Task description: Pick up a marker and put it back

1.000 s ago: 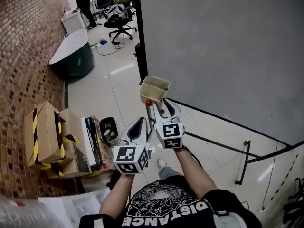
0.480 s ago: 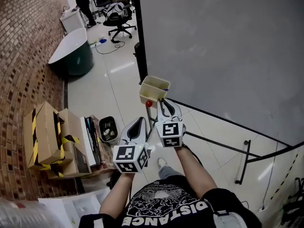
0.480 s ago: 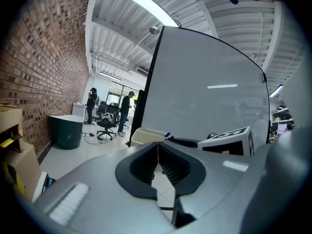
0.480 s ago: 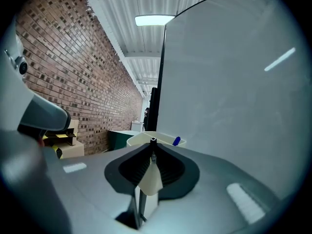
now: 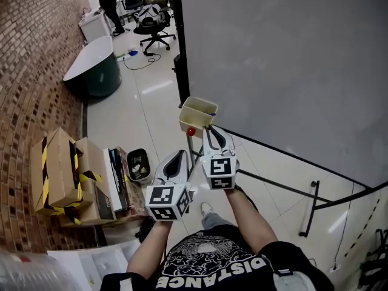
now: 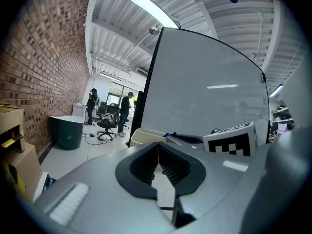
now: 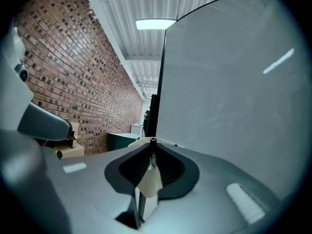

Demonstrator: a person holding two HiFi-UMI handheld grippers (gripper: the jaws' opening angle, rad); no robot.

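Right gripper point(image 7: 152, 152) jaws nearly closed, clamping a thin dark marker point(image 7: 152, 141).
Left gripper point(image 6: 157, 149) jaws together, empty; cream tray point(image 5: 195, 108) just ahead, whiteboard point(image 5: 285, 59) beside.

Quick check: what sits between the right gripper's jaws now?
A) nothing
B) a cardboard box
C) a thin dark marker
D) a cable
C: the right gripper view shows the right gripper with its jaws closed on a thin dark marker, right at the cream tray on the board stand.
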